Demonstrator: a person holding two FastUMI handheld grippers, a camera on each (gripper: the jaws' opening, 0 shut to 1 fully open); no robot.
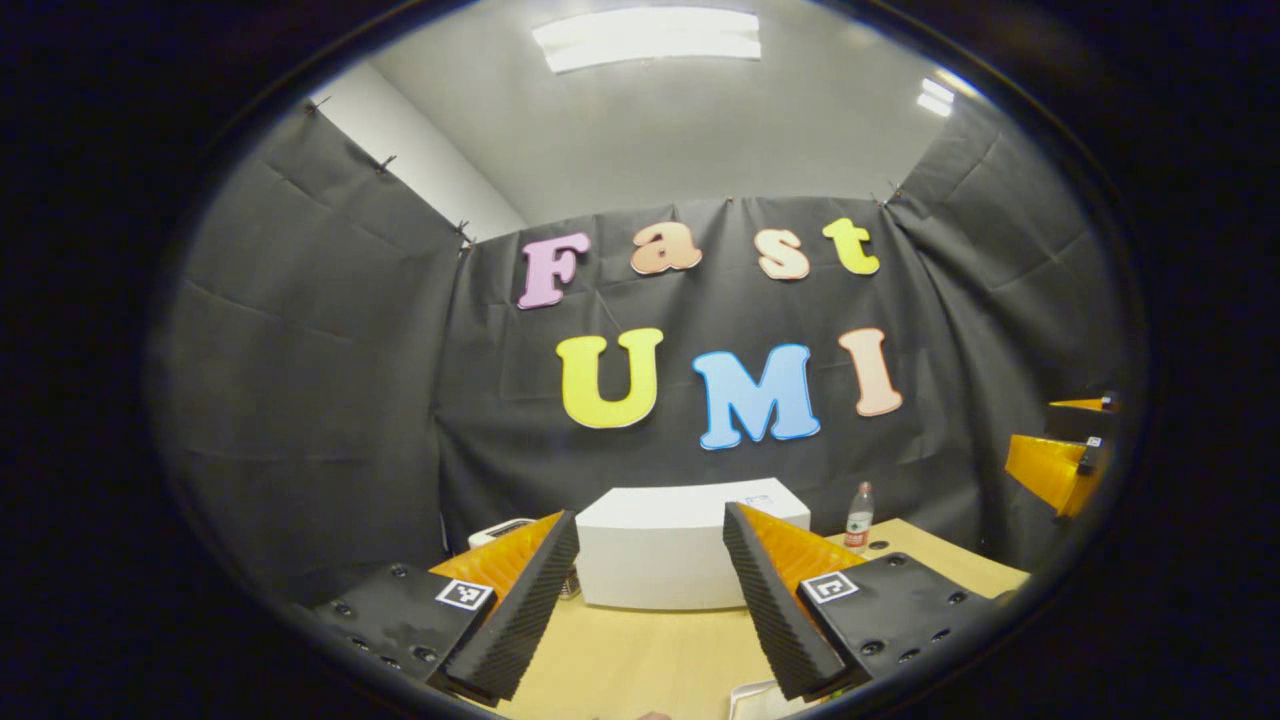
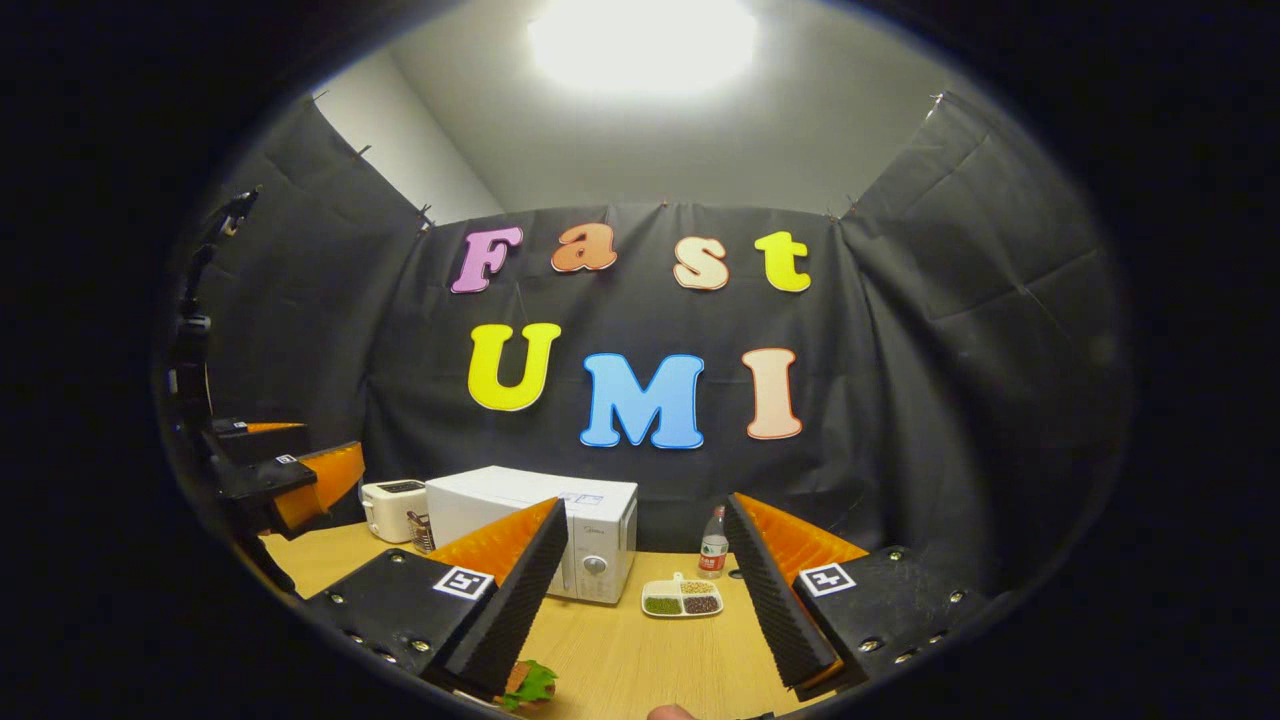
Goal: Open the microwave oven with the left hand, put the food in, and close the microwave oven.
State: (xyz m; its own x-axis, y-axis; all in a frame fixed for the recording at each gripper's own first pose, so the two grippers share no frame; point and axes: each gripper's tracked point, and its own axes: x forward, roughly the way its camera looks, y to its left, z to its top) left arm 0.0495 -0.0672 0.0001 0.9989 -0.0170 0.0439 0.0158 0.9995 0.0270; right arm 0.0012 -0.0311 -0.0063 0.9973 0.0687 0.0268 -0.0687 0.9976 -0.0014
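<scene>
Our left claw is spread wide and holds nothing, its two ribbed fingers raised above the pale wooden worktop and aimed straight at the white box-shaped microwave oven, whose door is shut. The oven sits between the fingertips in the left gripper view, well apart from them. Just right of it stands a small clear plastic bottle with a red label, and a white toaster peeks out behind the left finger.

Our right claw is likewise wide and empty, held level over the same worktop. Below its left finger lies the food, a sandwich with green lettuce, at the near edge of the worktop. Farther off, a white divided tray of beans and grains rests just beside the oven's front right corner, with the bottle behind it.

Black cloth walls close in the booth on three sides, under a white ceiling with a bright lamp. Open wood lies between both claws and the oven. In the right gripper view the left claw hovers far left, above the worktop's edge.
</scene>
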